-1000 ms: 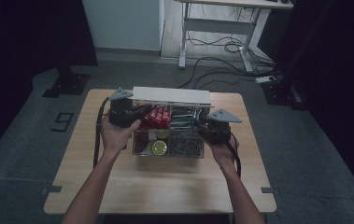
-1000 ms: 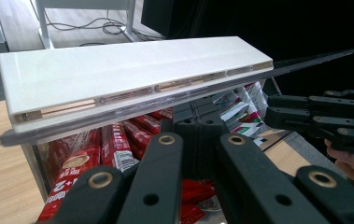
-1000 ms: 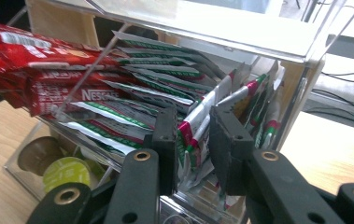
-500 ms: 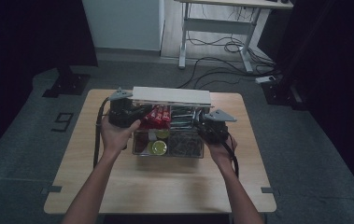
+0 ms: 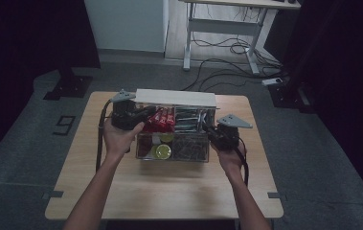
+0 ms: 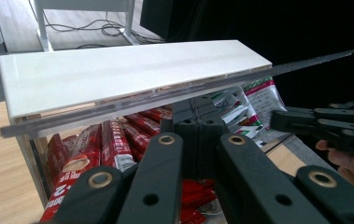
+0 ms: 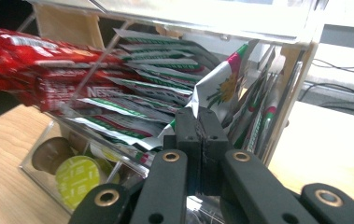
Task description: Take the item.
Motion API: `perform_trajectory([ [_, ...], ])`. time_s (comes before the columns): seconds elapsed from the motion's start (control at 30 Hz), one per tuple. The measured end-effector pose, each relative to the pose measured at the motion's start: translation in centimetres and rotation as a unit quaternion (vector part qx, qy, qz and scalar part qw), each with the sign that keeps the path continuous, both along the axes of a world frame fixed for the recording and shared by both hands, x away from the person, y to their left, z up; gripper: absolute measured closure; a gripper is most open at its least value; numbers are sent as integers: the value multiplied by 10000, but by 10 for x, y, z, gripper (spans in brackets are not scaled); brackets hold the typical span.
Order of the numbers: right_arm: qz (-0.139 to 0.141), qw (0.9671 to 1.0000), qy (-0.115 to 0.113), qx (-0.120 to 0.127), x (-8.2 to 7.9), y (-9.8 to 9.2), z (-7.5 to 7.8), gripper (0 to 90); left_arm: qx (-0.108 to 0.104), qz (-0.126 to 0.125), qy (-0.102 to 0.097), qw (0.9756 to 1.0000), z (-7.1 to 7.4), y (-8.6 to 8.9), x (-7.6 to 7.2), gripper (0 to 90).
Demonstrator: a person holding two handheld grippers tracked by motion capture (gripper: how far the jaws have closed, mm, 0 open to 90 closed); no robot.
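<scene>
- The right gripper (image 7: 196, 135) had its jaws pressed together on the corner of a white and green sachet (image 7: 221, 84) — the sachet stood among others in the right part of the clear box (image 5: 207, 152).
- The left gripper (image 6: 198, 133) had its jaws pressed together too — it sat by the red packets (image 6: 114, 144).
- The box's white lid (image 6: 132, 70) stood open above.
- A green pod (image 7: 76, 179) lay in the front part.
- The box sat on the wooden table (image 5: 169, 187).
</scene>
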State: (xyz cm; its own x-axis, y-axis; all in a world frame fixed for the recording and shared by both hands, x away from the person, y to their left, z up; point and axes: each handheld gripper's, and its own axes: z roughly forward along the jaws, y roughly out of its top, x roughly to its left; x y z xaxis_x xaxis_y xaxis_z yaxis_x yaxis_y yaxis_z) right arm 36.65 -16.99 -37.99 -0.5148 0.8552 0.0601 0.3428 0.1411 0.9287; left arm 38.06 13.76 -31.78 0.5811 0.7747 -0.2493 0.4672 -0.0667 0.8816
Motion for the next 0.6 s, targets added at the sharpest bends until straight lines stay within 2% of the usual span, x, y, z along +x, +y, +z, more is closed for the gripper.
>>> perform_trajectory([
  [0.23, 88, 9993, -267, 248, -13, -5, 7, 885, 61, -2, -7, 10000, 2, 0, 1, 894],
  [0.43, 177, 9981, -465, 373, -24, -10, 14, 885, -24, -17, 31, 10000, 3, 2, 1, 893],
  [0.6, 240, 9967, -562, 525, -31, -15, 19, 885, -8, 3, 15, 10000, 4, 2, 1, 893],
])
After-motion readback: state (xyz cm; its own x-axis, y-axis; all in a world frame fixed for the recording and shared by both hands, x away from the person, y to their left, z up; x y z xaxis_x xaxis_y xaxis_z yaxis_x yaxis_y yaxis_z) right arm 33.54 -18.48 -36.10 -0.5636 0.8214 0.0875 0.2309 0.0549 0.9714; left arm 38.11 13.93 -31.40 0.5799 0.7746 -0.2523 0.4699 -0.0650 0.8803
